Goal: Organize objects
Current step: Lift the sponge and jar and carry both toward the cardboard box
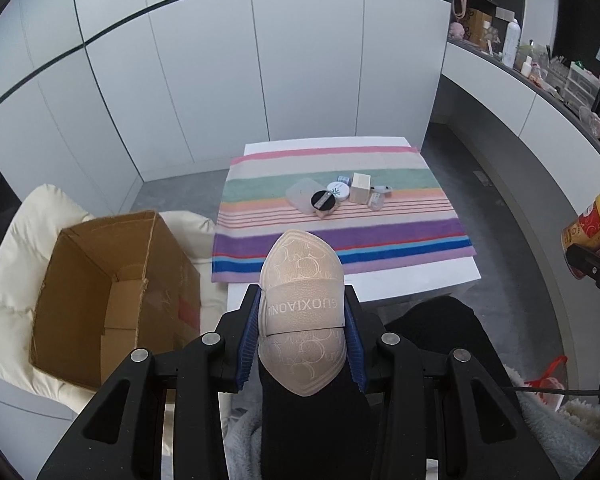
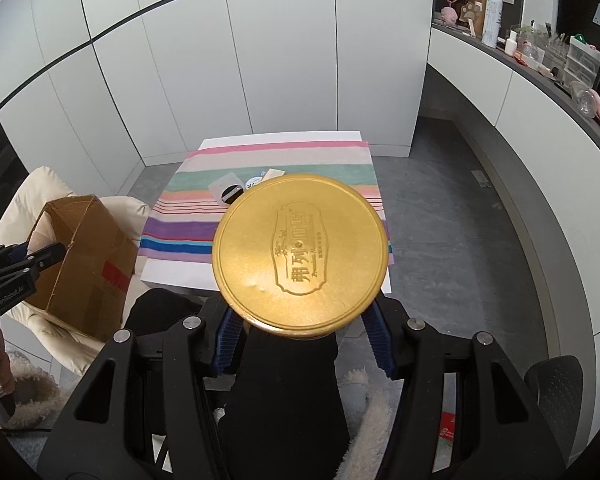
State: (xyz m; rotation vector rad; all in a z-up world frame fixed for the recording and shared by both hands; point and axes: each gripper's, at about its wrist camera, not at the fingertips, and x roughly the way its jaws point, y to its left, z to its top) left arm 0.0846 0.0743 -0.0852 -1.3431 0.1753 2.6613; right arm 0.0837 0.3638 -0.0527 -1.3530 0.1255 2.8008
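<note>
My left gripper (image 1: 303, 300) is shut on a beige pair of insoles (image 1: 302, 268) wrapped in a printed band, held over the table's near edge. An open cardboard box (image 1: 112, 280) stands to its left on a cream padded chair (image 1: 12, 280). My right gripper (image 2: 302, 316) is shut on a can with a gold embossed lid (image 2: 300, 252), which hides the body below it. From the left wrist view that can (image 1: 590, 232) shows at the right edge. The striped towel (image 1: 340, 236) holds a black-lidded jar (image 1: 323, 200), a white carton (image 1: 360, 188) and other small cosmetics.
The low white table (image 1: 420, 280) stands before white cabinet doors. A cluttered counter (image 1: 540, 68) curves along the right wall. A person's dark-clad legs (image 1: 440, 328) lie under both grippers. A black mesh chair (image 2: 556, 384) is at the lower right, with grey floor between it and the table.
</note>
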